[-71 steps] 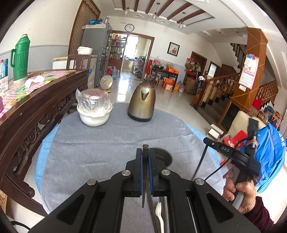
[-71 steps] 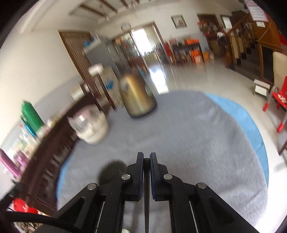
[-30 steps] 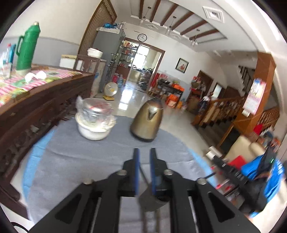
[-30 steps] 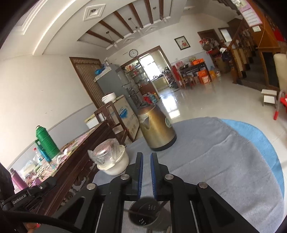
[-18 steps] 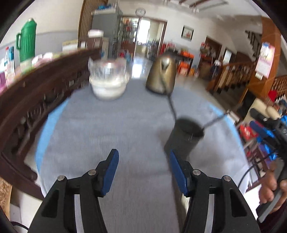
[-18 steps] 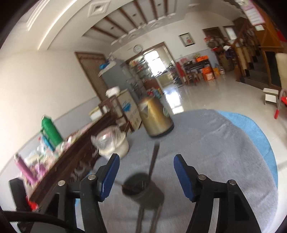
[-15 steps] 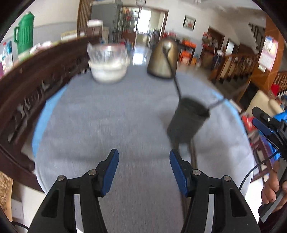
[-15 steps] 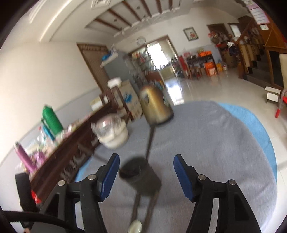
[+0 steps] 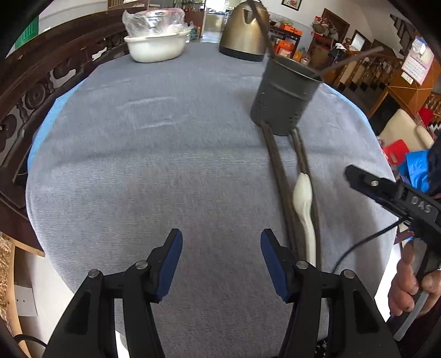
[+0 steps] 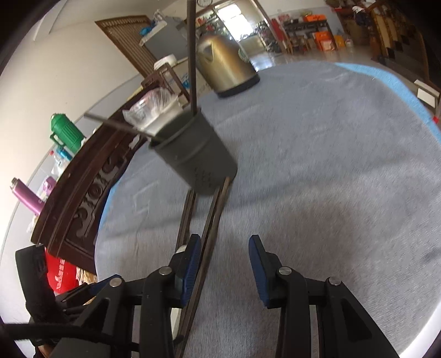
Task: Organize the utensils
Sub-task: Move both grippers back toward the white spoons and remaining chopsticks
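Observation:
A dark grey utensil holder [image 9: 284, 96] stands on the grey tablecloth with two dark chopsticks [image 9: 259, 24] leaning out of it; it also shows in the right wrist view [image 10: 195, 157]. On the cloth in front of it lie two dark chopsticks [image 9: 278, 176] and a white spoon [image 9: 303, 201]. My left gripper [image 9: 220, 247] is open and empty, just left of these. My right gripper [image 10: 223, 250] is open and empty, with the lying chopsticks [image 10: 209, 220] by its left finger.
A gold kettle [image 9: 245, 30] and a white bowl with a plastic-wrapped dish [image 9: 157, 41] stand at the table's far side. A dark carved wooden counter [image 9: 41, 77] runs along the left with a green thermos [image 10: 66, 135]. The other hand-held gripper [image 9: 397, 198] is at the right.
Both grippers went from shut to open and each let go of a chopstick, which now stands in the holder. Both have pulled back and lowered toward the utensils on the cloth.

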{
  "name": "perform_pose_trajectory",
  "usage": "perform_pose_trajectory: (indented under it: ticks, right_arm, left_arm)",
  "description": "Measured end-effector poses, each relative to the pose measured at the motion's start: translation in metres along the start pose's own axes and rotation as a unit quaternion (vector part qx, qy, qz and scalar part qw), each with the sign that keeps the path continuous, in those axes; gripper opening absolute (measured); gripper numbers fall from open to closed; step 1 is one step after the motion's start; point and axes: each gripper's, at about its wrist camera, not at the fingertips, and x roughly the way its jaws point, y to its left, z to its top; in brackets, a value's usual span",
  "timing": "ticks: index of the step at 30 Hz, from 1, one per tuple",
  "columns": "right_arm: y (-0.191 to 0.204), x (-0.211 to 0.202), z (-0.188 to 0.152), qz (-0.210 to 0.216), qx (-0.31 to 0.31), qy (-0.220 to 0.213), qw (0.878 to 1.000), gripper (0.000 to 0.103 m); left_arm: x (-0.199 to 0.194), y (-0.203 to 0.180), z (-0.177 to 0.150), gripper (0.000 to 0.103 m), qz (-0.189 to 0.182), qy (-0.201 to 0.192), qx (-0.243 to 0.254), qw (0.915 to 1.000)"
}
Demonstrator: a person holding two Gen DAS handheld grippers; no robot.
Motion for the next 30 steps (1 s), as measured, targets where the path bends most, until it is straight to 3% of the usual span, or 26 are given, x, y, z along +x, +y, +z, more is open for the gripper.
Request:
perform_pose_trajectory:
  ticks: [7,15,19,21,26,27,30]
  right_arm:
    - [0.005,0.006,0.000,0.016,-0.005,0.017,1.000,0.039]
    - [0.034,0.018,-0.004,0.051,-0.044,0.043,0.997,0.040]
    - [0.052,0.030,-0.016,0.034,-0.085,0.074,0.993,0.041]
    - [0.063,0.035,-0.024,0.011,-0.120,0.069,0.990,0.043]
    - [0.067,0.035,-0.029,-0.123,-0.190,0.020,0.974,0.042]
    - [0.058,0.031,-0.023,-0.156,-0.182,0.008,0.971,0.042]
    - [0.028,0.013,-0.004,-0.182,-0.119,-0.025,0.976,0.042]
  left_arm:
    - [0.002,-0.016,0.001,0.061,-0.008,-0.002,0.034,0.9994]
    - [-0.001,0.004,0.002,0.061,0.019,-0.014,0.007,0.9997]
    - [-0.007,0.014,0.001,0.061,0.036,-0.026,0.002,0.9990]
    - [-0.009,0.020,0.002,0.061,0.038,-0.027,-0.005,0.9989]
    - [-0.009,0.023,0.004,0.061,0.034,-0.027,-0.012,0.9990]
    - [-0.009,0.022,0.004,0.061,0.033,-0.027,-0.010,0.9990]
    - [-0.010,0.018,0.003,0.061,0.027,-0.026,-0.004,0.9993]
